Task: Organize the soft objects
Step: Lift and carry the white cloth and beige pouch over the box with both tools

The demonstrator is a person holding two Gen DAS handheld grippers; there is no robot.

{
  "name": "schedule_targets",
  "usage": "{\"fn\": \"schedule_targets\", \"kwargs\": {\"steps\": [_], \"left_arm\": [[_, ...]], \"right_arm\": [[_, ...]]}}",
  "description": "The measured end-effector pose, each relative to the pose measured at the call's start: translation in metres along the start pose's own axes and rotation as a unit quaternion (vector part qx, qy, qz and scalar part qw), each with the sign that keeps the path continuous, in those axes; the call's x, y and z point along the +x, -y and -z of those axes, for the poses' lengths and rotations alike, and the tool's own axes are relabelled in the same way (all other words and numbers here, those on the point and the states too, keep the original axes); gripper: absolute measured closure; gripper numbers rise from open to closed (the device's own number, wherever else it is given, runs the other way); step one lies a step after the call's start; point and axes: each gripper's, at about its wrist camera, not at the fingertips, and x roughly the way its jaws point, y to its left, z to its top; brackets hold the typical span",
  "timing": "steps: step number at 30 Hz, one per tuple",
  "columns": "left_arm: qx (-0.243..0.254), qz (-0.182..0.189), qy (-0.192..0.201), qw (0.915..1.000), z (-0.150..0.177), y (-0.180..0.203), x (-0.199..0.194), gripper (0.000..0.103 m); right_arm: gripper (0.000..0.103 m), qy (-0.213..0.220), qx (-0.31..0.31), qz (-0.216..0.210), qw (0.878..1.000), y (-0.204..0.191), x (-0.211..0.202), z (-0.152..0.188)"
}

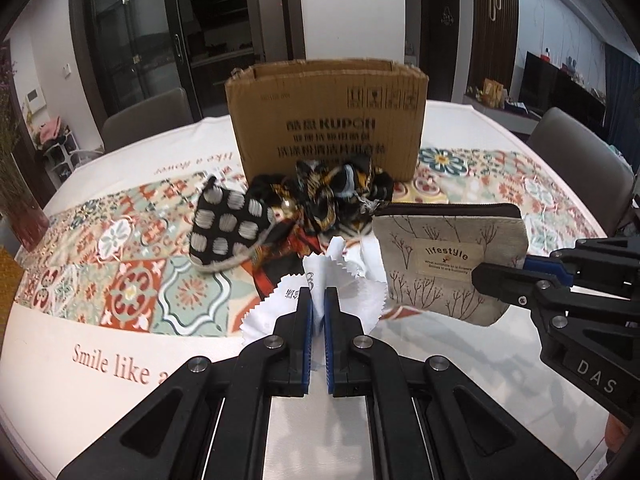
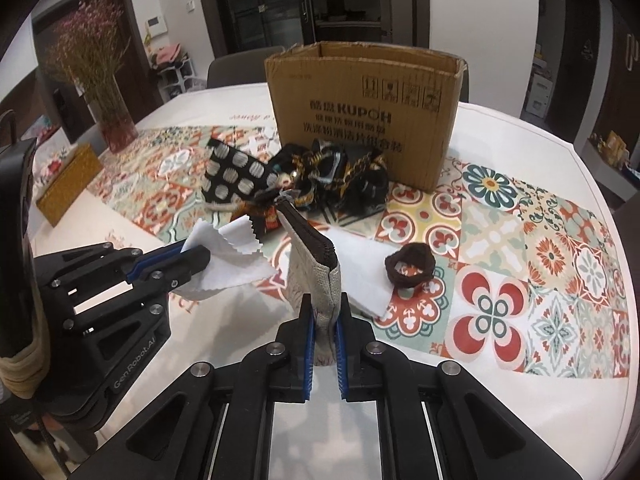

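Cardboard box [image 2: 362,114] upright on the patterned tablecloth [image 2: 540,248], inside not visible. Left gripper [image 1: 319,300] clamped on white cloth [image 1: 340,300]; right gripper [image 2: 325,320] clamped on beige pouch [image 2: 320,276], both lifted. Scarves [image 2: 340,180] heaped before the box.

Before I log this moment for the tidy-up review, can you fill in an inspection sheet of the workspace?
Surface: round table with a white tablecloth with a patterned tile band.
Job's things: white pinked cloth and beige lifestyle pouch, both lifted; polka-dot pouch, dark patterned scarves, brown scrunchie, flat white cloth on the table; open cardboard box behind them.
Clutter: vase of dried flowers, yellow box.
Grippers: left hand-held gripper shut on the white pinked cloth; right hand-held gripper shut on the beige lifestyle pouch.
Cables: nothing seen.
Surroundings: grey chairs, dark glass doors.
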Motion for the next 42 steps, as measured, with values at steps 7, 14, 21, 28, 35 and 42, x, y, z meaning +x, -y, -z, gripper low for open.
{"fn": "schedule_targets", "kwargs": {"steps": [7,14,21,28,35,42], "left_arm": [[-0.006,0.003,0.019,0.9998,-0.012,-0.008,-0.016,0.096],[-0.012,0.008,0.045,0.9989,-0.031,-0.015,-0.031,0.096],[-0.004,0.004,0.079,0.9969,-0.052,-0.021,-0.045,0.096],[0.005,0.001,0.113,0.9936,-0.075,-0.028,-0.056,0.096],[0.017,-0.002,0.148,0.9889,-0.098,-0.030,-0.065,0.096],[0.034,-0.003,0.182,0.9827,-0.123,-0.030,-0.072,0.096]], "right_arm": [[0.094,0.024,0.005,0.000,1.000,-0.006,-0.016,-0.012],[0.094,0.049,0.012,0.009,0.999,-0.008,-0.032,-0.028],[0.094,0.077,0.023,0.018,0.997,-0.008,-0.046,-0.045],[0.094,0.111,0.027,0.031,0.993,-0.011,-0.060,-0.064],[0.094,0.148,0.033,0.046,0.987,-0.009,-0.075,-0.084],[0.094,0.178,0.044,0.055,0.981,-0.007,-0.086,-0.103]]}}
